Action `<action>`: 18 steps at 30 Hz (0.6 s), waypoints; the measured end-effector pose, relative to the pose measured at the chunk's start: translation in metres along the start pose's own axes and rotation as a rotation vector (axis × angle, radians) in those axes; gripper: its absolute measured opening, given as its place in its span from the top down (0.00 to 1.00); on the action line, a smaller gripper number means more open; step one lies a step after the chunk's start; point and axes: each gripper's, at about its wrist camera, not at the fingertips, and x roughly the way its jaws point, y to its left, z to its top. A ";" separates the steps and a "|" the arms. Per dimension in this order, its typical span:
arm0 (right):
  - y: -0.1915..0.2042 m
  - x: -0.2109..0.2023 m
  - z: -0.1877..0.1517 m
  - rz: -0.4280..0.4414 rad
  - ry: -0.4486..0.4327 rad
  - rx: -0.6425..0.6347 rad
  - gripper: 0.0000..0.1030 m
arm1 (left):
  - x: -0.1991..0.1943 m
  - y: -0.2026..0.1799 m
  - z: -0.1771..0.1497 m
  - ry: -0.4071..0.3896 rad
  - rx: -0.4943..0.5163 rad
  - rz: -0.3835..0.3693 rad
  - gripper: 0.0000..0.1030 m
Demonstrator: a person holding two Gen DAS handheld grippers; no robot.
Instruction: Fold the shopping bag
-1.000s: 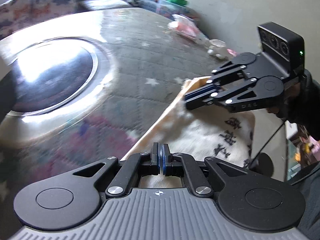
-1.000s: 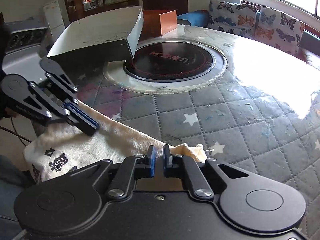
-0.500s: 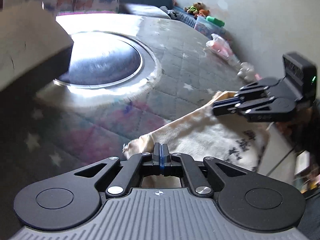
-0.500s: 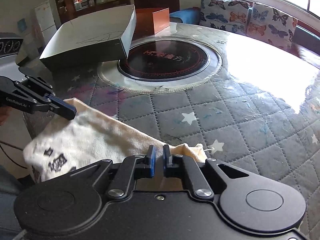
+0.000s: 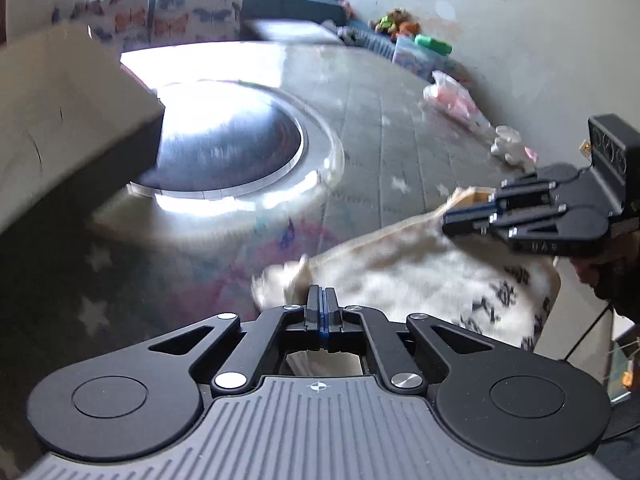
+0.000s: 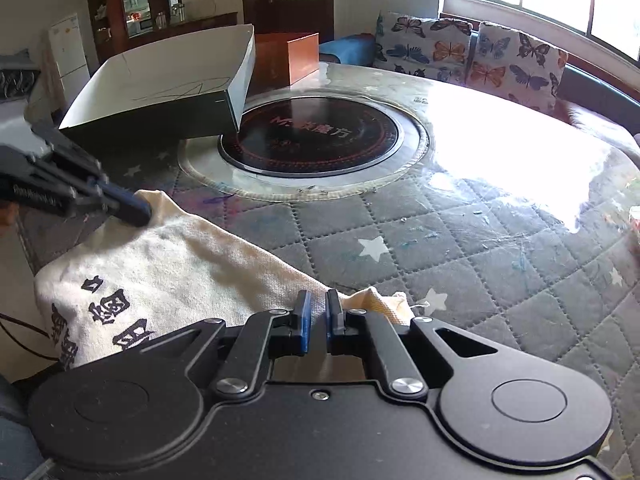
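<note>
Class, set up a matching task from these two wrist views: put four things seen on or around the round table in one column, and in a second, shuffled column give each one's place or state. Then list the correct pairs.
Column 1
1. shopping bag
2. white box
3. left gripper
4. butterfly cushions

Column 2
A. on the bench under the window
B. pinching a far corner of the cloth
C. cream canvas with black print, draped over the table's near edge
D. overhanging the dark round insert at the table's centre

Pairs: 1-C, 2-D, 3-B, 4-A
</note>
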 end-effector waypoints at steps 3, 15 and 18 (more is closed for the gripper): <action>0.004 0.001 0.001 -0.019 0.002 -0.006 0.93 | -0.010 -0.019 0.003 -0.035 0.041 -0.054 0.96; 0.010 0.002 0.002 -0.050 0.008 -0.019 0.93 | -0.005 -0.056 -0.048 0.015 0.297 -0.114 0.92; 0.011 0.004 0.002 -0.059 -0.007 -0.012 0.93 | -0.015 -0.043 -0.058 0.016 0.273 -0.109 0.93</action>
